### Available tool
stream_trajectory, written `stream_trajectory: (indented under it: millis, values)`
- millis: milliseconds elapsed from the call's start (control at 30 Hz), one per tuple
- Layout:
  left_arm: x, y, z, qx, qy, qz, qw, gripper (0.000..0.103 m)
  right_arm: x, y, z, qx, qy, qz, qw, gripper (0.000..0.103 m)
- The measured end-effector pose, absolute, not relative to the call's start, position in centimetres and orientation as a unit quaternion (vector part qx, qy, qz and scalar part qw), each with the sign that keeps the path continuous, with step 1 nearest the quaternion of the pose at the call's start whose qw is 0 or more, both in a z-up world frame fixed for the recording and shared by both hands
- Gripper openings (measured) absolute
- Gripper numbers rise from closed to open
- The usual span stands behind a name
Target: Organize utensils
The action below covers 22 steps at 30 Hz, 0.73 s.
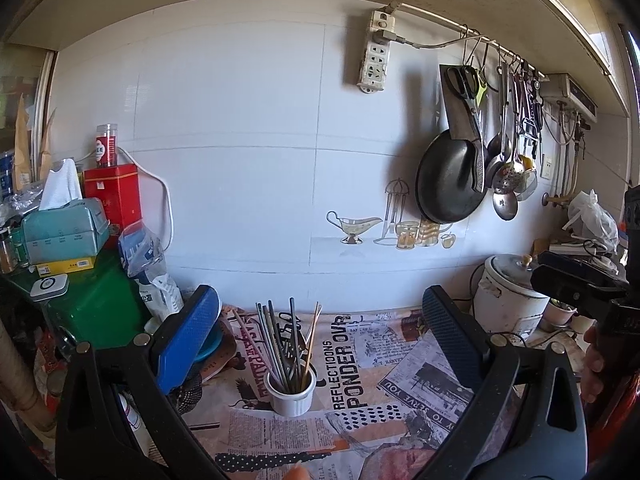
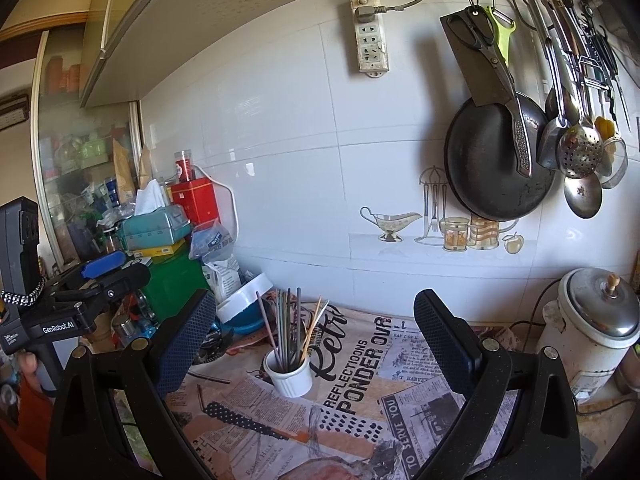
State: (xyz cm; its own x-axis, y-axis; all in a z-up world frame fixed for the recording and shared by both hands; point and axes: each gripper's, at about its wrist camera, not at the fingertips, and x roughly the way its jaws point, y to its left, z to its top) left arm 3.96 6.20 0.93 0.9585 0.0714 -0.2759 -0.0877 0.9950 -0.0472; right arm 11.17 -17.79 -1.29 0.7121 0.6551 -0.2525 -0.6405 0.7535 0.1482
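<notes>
A small white ribbed cup stands on the newspaper-print cloth and holds several metal and wooden chopsticks. It also shows in the right wrist view, with the chopsticks upright in it. My left gripper is open and empty, raised above the counter with the cup between its fingers in view. My right gripper is open and empty too, above the cloth. Each gripper shows at the edge of the other's view: the right one and the left one.
Ladles, a skimmer and scissors hang on a rail with a black pan at the right. A white cooker stands at the right. Green box, red tin, tissue box and bags crowd the left. A blue-white bowl sits behind the cup.
</notes>
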Motion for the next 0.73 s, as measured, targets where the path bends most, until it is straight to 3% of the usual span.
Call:
stream_trajectory:
  millis: [733]
  values:
    - [4.95,6.09,0.61,-0.028,0.138,0.031,0.990,0.102,12.04,-17.46,-1.80,0.021,0.151,0.346,0.926,0.101]
